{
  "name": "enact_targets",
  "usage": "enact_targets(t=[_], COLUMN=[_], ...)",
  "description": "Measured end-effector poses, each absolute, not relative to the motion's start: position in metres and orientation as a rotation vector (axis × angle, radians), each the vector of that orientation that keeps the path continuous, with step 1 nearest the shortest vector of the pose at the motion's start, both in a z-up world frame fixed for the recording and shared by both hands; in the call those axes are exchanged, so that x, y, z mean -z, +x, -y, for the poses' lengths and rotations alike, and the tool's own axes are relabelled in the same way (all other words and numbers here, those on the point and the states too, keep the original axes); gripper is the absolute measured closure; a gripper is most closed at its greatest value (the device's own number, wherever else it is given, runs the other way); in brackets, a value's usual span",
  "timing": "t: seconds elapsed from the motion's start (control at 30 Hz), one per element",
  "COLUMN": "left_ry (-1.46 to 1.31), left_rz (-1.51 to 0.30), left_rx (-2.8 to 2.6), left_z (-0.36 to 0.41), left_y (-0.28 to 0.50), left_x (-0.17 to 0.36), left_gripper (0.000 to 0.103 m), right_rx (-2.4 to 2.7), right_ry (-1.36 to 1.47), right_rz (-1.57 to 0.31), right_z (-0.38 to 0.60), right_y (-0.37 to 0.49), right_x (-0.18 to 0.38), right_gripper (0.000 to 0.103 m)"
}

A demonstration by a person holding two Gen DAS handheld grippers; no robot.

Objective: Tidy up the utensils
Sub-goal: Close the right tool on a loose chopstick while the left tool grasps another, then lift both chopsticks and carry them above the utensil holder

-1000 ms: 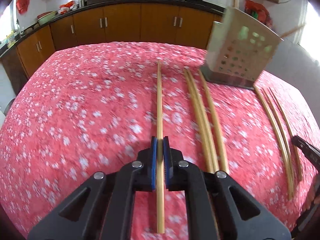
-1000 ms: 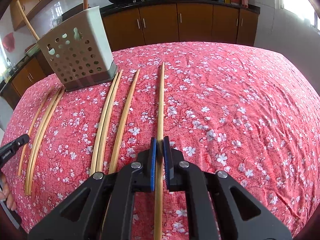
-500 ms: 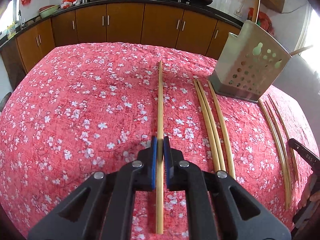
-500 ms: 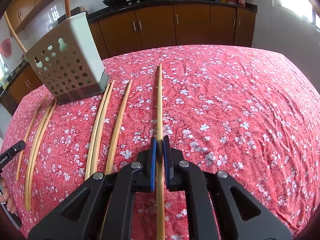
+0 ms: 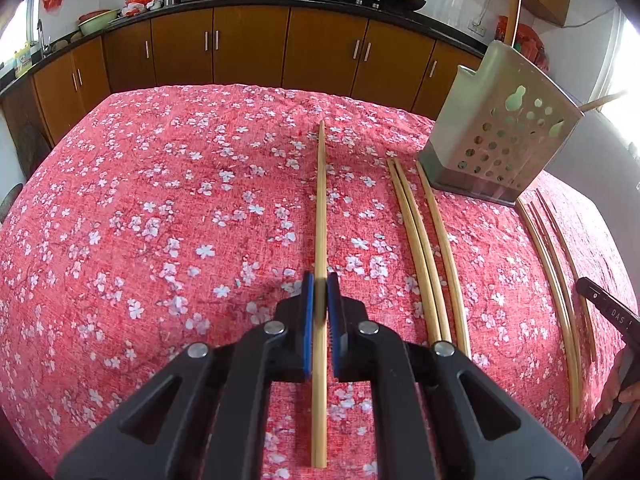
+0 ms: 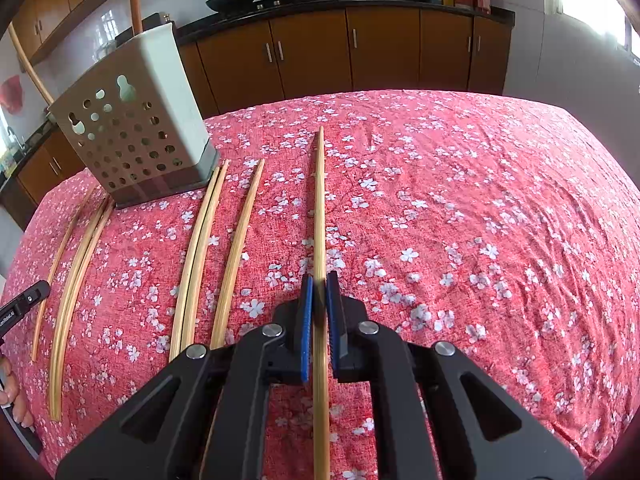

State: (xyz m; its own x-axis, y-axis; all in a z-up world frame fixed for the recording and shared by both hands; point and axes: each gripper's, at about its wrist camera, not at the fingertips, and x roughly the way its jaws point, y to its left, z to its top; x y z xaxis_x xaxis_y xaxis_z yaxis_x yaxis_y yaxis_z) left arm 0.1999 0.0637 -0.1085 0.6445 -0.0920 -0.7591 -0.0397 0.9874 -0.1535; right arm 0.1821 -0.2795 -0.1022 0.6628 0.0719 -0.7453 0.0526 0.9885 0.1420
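My left gripper (image 5: 319,284) is shut on a long bamboo chopstick (image 5: 321,200) that points away along the fingers above the red flowered cloth. My right gripper (image 6: 319,285) is shut on another chopstick (image 6: 320,200) the same way. A perforated grey utensil holder (image 5: 500,136) stands at the right in the left wrist view and at the left in the right wrist view (image 6: 132,128), with two chopsticks standing in it. Several loose chopsticks (image 5: 424,240) lie on the cloth beside the holder, and they also show in the right wrist view (image 6: 208,240).
More chopsticks (image 5: 556,280) lie beyond the holder, near the other gripper's tip (image 5: 608,308). Brown kitchen cabinets (image 5: 248,48) with a dark counter run behind the table. The table edge curves off at the far side.
Both grippers have lifted and tilted a little with their chopsticks still held. The holder and the loose chopsticks sit lower and nearer in both views.
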Motion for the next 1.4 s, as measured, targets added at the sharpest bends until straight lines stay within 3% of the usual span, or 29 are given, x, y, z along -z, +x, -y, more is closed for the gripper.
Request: enact_targets(t=[1.2,1.4], left_ry=[-0.124,-0.126], left_rz=[-0.878,-0.795], left_rx=[0.025,0.023], left_z=[-0.057,-0.06], left_y=[0.181,0.17], left_x=[0.106,0.076], left_gripper=[0.095,0.095], right_rx=[-0.03,-0.024], right_ry=[0.182,0.206], right_rz=[-0.846,-0.727], right_z=[0.283,0.298], right_y=[0.158,0.134], right_x=[0.102,0.067], right_gripper=[0.095,0.095])
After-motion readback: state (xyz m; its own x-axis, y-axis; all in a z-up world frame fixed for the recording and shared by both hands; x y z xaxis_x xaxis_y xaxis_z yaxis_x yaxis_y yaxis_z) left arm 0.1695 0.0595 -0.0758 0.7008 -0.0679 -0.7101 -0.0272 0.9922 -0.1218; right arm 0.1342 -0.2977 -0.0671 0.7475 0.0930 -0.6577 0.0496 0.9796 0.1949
